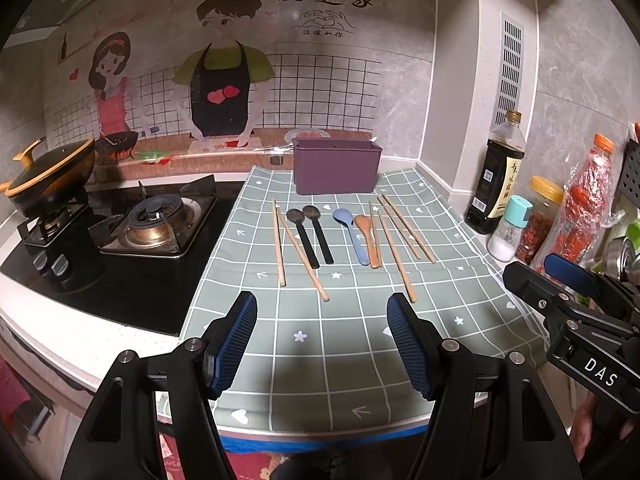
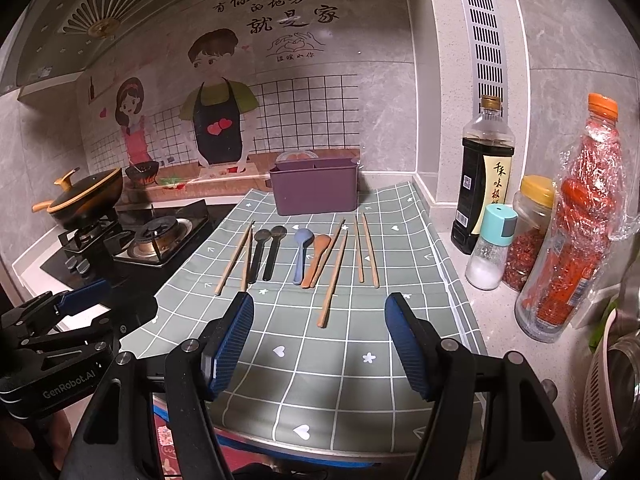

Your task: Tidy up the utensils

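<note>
Kitchen counter, covered by a green checked cloth [image 1: 340,344] beside a black gas hob [image 1: 152,220]. Lidded pot [image 1: 52,176] on the far burner. Cartoon mural on the back wall.

Purple caddy [image 1: 336,166] upright at the far end of the cloth, against the wall; dividers visible inside, contents not discernible.

Utensils laid in a row on the cloth, just in front of the caddy, handles toward the cameras. From the hob side: two chopsticks [image 1: 279,244], two black spoons [image 1: 310,236], blue spoon [image 1: 352,232], orange spoon [image 1: 368,238], then five more chopsticks [image 1: 400,240], some crossing or touching.

Sauce bottle [image 2: 482,176], salt shaker [image 2: 492,248], chilli jar [image 2: 530,232] and wrapped orange-capped bottle [image 2: 576,220] standing on bare counter right of the cloth.

Left gripper [image 1: 322,340]: held above the near edge of the cloth, jaws spread wide, nothing between them. Right gripper [image 2: 320,340]: same height, alongside, jaws likewise spread and empty. Both well short of the utensils.
</note>
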{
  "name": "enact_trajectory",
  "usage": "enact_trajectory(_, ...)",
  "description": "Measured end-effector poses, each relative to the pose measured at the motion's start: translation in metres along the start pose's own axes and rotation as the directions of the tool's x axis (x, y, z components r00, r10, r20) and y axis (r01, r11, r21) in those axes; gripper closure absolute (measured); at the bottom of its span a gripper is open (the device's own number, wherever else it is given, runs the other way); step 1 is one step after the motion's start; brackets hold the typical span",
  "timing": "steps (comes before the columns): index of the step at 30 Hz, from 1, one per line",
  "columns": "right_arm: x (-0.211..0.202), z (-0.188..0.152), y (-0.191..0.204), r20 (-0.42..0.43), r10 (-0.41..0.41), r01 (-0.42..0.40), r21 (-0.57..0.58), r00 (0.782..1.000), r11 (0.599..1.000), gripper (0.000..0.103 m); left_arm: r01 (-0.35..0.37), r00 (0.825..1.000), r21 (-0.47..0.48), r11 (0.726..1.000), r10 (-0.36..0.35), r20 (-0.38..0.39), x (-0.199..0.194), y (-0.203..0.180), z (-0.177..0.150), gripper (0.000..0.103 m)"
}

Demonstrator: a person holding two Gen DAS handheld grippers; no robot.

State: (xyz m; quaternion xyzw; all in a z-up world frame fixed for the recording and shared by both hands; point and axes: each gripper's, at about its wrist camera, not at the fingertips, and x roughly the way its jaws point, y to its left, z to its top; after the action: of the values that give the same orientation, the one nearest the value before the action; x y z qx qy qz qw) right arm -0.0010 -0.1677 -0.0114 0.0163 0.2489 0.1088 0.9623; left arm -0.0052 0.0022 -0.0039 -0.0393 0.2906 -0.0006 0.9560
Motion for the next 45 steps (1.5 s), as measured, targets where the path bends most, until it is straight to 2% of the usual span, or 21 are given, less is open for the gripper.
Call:
enact_trajectory(33, 0.002, -0.002, -0.004, -0.006, -0.001, 0.001, 0.013, 1.000, 1.000, 0.037, 0.000, 1.000, 0.000, 1.000, 0.000, -0.006, 0.001, -0.002, 0.000, 0.035)
enact_trajectory(39, 0.003, -0.001, -0.005, -0.005, -0.004, 0.004, 0.009, 1.000, 1.000, 0.037, 0.008, 1.000, -0.013, 1.000, -0.008, -0.022, 0.009, 0.000, -0.001, 0.035)
enact_trajectory(45, 0.011, 0.008, -0.009, -0.003, -0.018, 0.018, -0.006, 1.000, 1.000, 0.037, 0.016, 0.999, -0.015, 1.000, -0.017, -0.050, 0.027, 0.010, 0.011, 0.037)
